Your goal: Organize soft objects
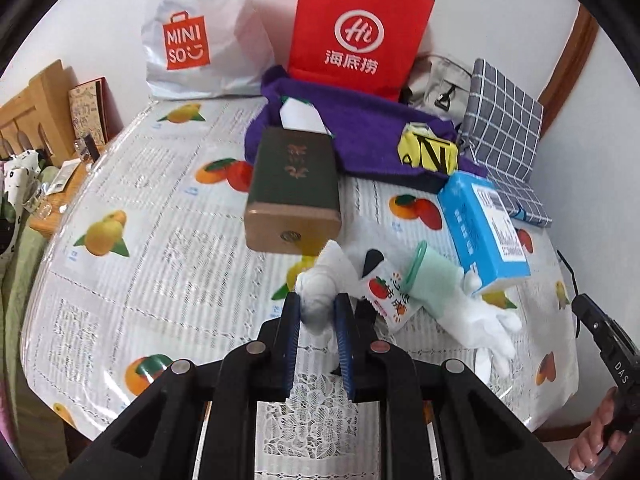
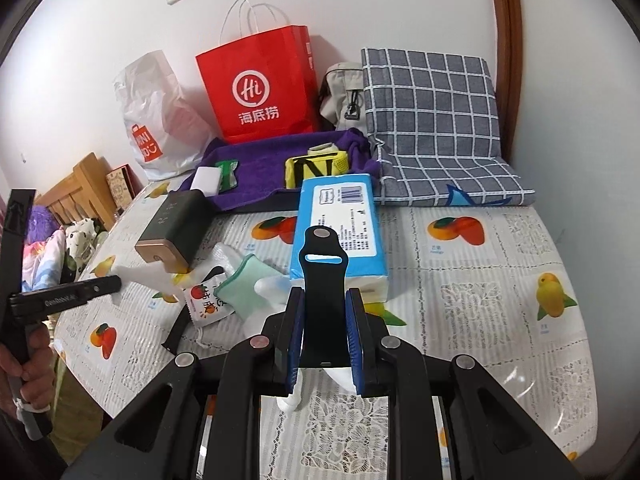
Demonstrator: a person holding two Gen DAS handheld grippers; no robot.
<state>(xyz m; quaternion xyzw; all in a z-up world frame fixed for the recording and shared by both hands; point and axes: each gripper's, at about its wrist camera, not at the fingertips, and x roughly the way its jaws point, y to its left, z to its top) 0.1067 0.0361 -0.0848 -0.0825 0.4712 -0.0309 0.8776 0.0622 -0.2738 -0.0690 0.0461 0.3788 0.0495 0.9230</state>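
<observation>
Red paper bag (image 1: pixel 358 32), contents unseen

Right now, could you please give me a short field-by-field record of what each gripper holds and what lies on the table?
left gripper: shut on a white soft cloth item
right gripper: shut on a black strap
table centre: snack packet, mint-cuffed white glove
boxes: green tin box, blue tissue pack
back row: purple towel, red paper bag, white plastic bag, grey checked cushion
surface: fruit-print tablecloth
</observation>
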